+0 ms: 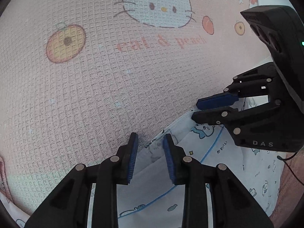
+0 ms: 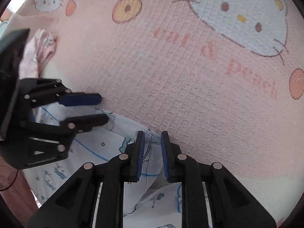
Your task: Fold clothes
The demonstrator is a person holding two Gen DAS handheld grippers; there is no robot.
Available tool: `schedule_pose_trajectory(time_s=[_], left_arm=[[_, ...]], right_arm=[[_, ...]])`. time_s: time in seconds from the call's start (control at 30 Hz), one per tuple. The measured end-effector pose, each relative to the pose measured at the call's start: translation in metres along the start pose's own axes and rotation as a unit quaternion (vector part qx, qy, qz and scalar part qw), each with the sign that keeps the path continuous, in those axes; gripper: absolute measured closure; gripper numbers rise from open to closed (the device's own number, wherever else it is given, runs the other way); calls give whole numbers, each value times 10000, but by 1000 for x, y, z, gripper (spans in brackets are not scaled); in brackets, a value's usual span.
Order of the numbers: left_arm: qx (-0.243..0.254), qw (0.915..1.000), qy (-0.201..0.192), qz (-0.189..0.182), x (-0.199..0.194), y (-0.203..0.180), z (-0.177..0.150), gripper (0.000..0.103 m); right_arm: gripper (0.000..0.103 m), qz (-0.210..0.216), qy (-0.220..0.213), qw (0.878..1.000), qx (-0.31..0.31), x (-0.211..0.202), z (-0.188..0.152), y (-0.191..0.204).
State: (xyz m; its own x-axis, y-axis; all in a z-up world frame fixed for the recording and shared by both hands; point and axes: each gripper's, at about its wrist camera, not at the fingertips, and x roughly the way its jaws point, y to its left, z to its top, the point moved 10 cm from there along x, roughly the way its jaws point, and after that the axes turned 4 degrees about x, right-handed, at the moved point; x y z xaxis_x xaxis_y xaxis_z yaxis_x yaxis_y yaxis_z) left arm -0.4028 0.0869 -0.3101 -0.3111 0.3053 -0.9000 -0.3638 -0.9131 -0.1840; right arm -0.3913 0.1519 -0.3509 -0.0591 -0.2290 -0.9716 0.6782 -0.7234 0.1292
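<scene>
- white printed garment (image 1: pixel 218 163) running out past the bottom edge, its kind not readable
- pink blanket (image 2: pixel 171 87) print smearing with blur in right wrist view
- pink cloth (image 2: pixel 40 51) partly hiding behind left gripper (image 2: pixel 103 108)

This is looking like a home, likely a child's bed. A pink waffle-weave blanket (image 1: pixel 95 95) printed with cartoon cats and peaches is covering everything, and small cartoon-print clothes (image 1: pixel 218 161) are lying on it.

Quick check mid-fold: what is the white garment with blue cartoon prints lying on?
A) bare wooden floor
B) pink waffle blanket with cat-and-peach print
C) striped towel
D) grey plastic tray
B: the white garment lies on the pink waffle blanket, whose cat face and peaches show in both wrist views.
</scene>
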Motion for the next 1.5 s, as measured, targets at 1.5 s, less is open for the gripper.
schedule_pose_trajectory(time_s=[1.5], left_arm=[[-2027,9749,-790,470,-57,97,-109,101]], right_arm=[[96,109,-479,9983,318,-51,-27,-22]])
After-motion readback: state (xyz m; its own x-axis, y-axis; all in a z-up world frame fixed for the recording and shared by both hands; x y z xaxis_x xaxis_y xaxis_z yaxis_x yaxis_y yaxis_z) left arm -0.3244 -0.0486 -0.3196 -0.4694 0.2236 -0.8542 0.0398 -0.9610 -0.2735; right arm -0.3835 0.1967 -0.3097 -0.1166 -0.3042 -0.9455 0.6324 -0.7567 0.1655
